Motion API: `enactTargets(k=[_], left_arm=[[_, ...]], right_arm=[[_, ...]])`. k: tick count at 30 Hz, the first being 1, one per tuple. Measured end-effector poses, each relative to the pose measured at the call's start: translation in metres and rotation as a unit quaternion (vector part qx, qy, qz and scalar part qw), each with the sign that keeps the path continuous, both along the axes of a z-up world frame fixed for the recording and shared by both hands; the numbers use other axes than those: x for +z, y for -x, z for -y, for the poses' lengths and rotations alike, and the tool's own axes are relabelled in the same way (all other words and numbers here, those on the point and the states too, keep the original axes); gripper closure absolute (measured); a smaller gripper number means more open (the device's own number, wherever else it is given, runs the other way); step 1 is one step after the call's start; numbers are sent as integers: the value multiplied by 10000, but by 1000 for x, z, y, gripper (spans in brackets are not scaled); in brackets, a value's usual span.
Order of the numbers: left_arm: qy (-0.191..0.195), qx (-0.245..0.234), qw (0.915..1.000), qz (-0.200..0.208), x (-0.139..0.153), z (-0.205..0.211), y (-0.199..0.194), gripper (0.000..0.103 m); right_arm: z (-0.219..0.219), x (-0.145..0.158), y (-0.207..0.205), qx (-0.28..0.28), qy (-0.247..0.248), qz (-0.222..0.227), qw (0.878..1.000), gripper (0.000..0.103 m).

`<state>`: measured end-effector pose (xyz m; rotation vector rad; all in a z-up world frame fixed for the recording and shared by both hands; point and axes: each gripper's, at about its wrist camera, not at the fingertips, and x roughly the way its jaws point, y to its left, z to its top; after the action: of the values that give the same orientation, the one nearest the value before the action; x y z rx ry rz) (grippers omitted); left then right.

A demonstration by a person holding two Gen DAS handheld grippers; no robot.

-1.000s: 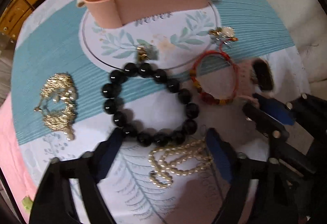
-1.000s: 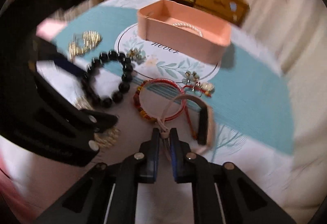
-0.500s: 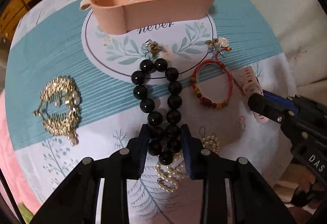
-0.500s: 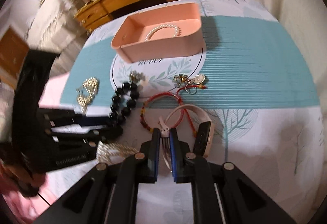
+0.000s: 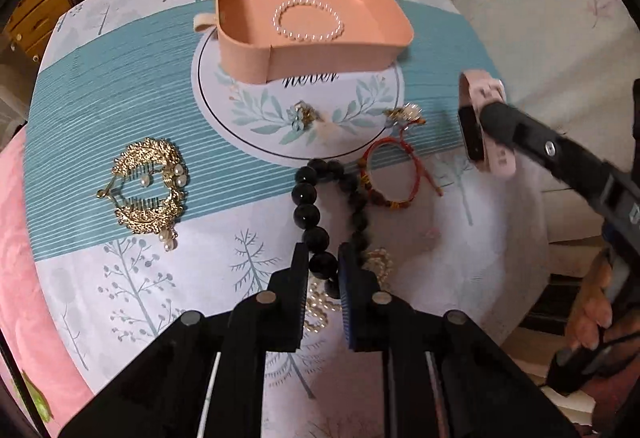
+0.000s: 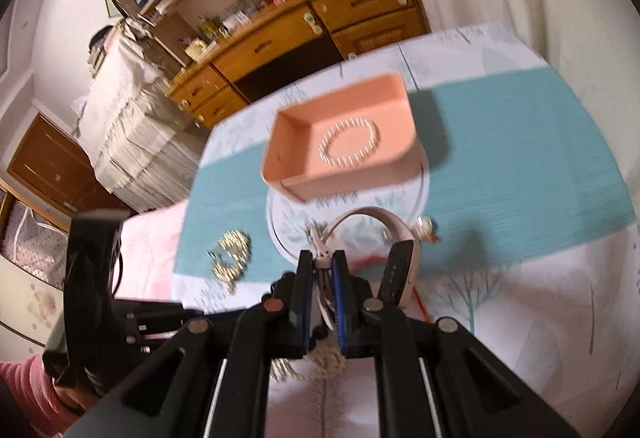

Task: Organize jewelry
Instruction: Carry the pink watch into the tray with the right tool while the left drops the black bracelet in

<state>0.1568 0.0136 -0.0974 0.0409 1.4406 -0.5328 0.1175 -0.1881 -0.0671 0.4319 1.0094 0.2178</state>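
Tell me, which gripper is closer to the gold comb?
Left. The left gripper, clamped on the black bracelet, sits just right of the gold comb; the right gripper is across the table, holding the watch.

Pearl bracelet [image 5: 307,19] lies in tray [image 5: 256,58], hair comb [image 5: 148,187] front-left.

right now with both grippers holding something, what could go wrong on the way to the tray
The left gripper pinches just one bead of the black bead bracelet, whose far end lies against the red cord bracelet; lifting could drag that along. The pearl strand under the jaws might snag too. The right gripper holds the pink watch by the strap only, so the heavy face dangles and could slip out before reaching the pink tray.
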Motion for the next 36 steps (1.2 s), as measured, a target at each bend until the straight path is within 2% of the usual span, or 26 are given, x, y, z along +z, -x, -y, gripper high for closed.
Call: enactTargets(k=[6, 12, 18, 22, 28, 32, 34, 35, 36], left_arm=[[50, 138, 9999, 34, 12, -4, -2, 91], [220, -42, 9995, 227, 45, 13, -16, 91], [324, -298, 9970, 632, 93, 24, -37, 91], [438, -356, 9936, 981, 113, 32, -55, 91], [446, -124, 9902, 1321, 116, 43, -93, 91], [107, -216, 9872, 1575, 105, 53, -114, 90], [95, -217, 9879, 1534, 98, 54, -123, 90], [108, -191, 9881, 1519, 95, 54, -127, 83], [-6, -98, 9881, 1537, 91, 55, -131, 59]], right_arm=[[2, 28, -15, -47, 84, 370, 9993, 94], [9, 49, -34, -187, -76, 639, 9978, 94], [9, 61, -57, -254, -123, 877, 9957, 92], [8, 64, -70, -270, -79, 974, 9949, 92], [10, 62, -92, -319, -74, 989, 9946, 92], [10, 59, -103, -334, -99, 959, 9948, 92], [9, 54, -108, -336, -39, 910, 9953, 91], [9, 52, -110, -350, -2, 888, 9954, 91], [8, 49, -112, -372, 41, 857, 9956, 90]])
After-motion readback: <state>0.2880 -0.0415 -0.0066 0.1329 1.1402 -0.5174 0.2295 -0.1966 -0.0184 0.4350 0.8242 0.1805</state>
